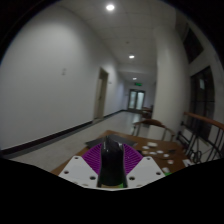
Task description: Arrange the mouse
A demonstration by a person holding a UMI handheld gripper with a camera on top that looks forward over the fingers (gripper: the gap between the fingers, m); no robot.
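The claw (112, 170) points forward over a brown tabletop (160, 152), and a dark mouse (111, 162) sits between its two fingers. The purple pads (95, 160) flank the mouse closely on both sides and seem to press against it, so the claw appears closed on the mouse, which looks lifted rather than lying on the wood. The mouse stands roughly upright along the fingers, its narrow end toward the far side, with a faint green glint near its lower end. The white finger tips (76, 171) spread outward below the pads.

Beyond the fingers, the tabletop carries several small white marks (152, 148) scattered across its surface. Behind it stand wooden chairs (150, 126) and a railing (208, 122) to the right. A long corridor (125, 100) runs away ahead, with pale walls, a door (101, 95) on the left side, round ceiling lights (110, 7), and bright glass doors (136, 99) at the far end.
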